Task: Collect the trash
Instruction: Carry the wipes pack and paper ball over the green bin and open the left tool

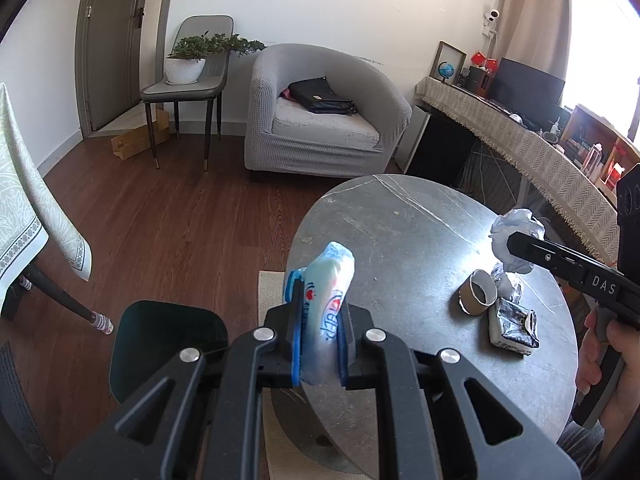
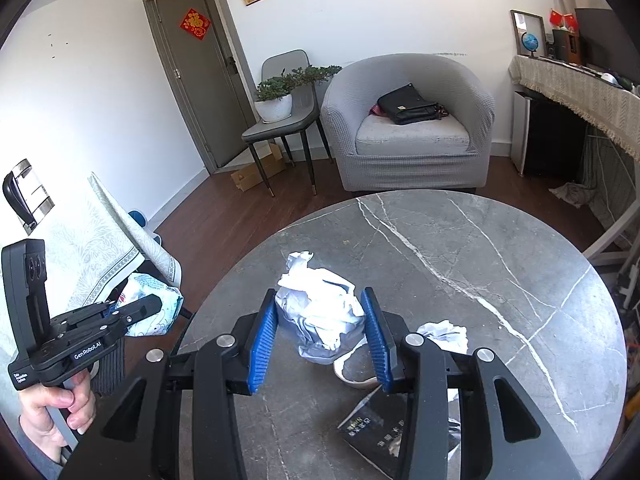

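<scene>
My left gripper (image 1: 320,300) is shut on a white and blue plastic packet (image 1: 332,276) with red print, held above the left edge of the round grey marble table (image 1: 400,216). My right gripper (image 2: 319,292) is shut on a crumpled ball of white paper (image 2: 320,312), lifted a little above the tabletop. In the left wrist view the right gripper (image 1: 514,243) reaches in from the right with that paper (image 1: 516,228) at its tip. Left on the table are a cardboard tube (image 1: 480,292), a dark packet (image 1: 514,326) and a smaller paper wad (image 2: 444,334).
A dark rounded-square object (image 1: 168,344) stands on the floor left of the table. A cloth-covered table (image 1: 24,208) is further left. A grey armchair (image 1: 320,120) with a black bag, a chair bearing a plant (image 1: 188,80) and a long sideboard (image 1: 540,148) line the far side.
</scene>
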The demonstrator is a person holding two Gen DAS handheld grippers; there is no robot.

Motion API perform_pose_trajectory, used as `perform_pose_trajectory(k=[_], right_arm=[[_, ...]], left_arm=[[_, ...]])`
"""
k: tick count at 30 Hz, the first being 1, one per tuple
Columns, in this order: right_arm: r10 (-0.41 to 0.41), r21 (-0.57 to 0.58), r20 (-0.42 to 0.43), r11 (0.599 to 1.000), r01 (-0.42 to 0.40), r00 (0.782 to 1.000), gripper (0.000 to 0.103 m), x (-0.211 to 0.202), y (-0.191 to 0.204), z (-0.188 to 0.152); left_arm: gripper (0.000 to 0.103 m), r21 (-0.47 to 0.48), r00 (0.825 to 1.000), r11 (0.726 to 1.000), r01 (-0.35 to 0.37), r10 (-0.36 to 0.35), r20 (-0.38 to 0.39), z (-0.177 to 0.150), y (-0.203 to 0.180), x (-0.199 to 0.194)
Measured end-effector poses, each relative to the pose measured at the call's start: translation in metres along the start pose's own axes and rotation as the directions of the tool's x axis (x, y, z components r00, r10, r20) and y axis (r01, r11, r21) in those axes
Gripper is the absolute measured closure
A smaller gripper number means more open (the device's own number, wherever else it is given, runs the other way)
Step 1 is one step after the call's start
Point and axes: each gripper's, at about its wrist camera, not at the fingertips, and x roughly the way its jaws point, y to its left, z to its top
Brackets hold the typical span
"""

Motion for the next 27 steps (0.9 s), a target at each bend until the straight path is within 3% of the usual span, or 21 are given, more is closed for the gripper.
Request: perform_pose_trajectory(k=[15,27], right_arm=[[0.075,-0.127,-0.073,0.988,-0.084,0.994,0.061,0.045,0.085,-0.005],[0.140,-0.253,-0.180,0.950,-0.183,0.974,0.061,0.085,0.185,-0.021]], left_arm=[[0.088,-0.097,0.998,0.994,-0.057,0.055,-0.025,-0.012,0.083,-0.018],[0.088,-0.206,0.992,0.973,-0.104,0.086,-0.097,-0.035,0.154,-0.016]])
